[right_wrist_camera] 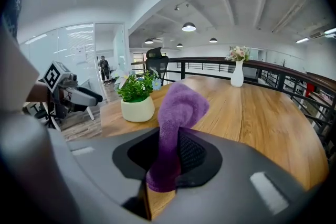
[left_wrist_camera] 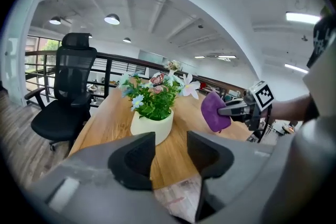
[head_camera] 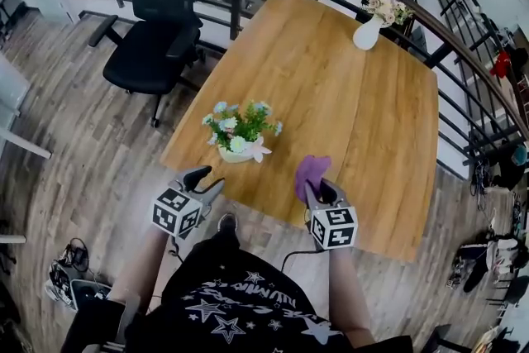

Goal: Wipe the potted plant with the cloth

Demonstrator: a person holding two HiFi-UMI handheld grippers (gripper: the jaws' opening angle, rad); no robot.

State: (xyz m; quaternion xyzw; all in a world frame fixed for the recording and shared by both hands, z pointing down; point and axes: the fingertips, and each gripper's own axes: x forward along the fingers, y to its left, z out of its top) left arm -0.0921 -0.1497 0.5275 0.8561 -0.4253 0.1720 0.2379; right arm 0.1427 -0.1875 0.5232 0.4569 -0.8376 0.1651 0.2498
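Here the person is standing at the near edge of the wooden counter [head_camera: 331, 87], holding a gripper in each hand toward the potted plant [head_camera: 238, 135]. The plant is sitting upright near that edge, slightly left of the middle. The right gripper [head_camera: 317, 189] is clamping a purple cloth [head_camera: 312, 169] between its jaws. The cloth is sticking up and forward past the tips in a soft fold, leaving a loose pad free to rub against leaves and pot. That gripper is hanging over the counter to the right of the plant, apart from it. The left gripper [head_camera: 204, 178] is holding its jaws partly apart with nothing between them and pointing at the pale pot from the near left. It is likely getting ready to steady the pot so that it is not sliding or tipping under the wiping. Neither gripper is touching the plant, so the wiping itself is not yet starting. The light pot and thin stems are probably calling for gentle strokes.
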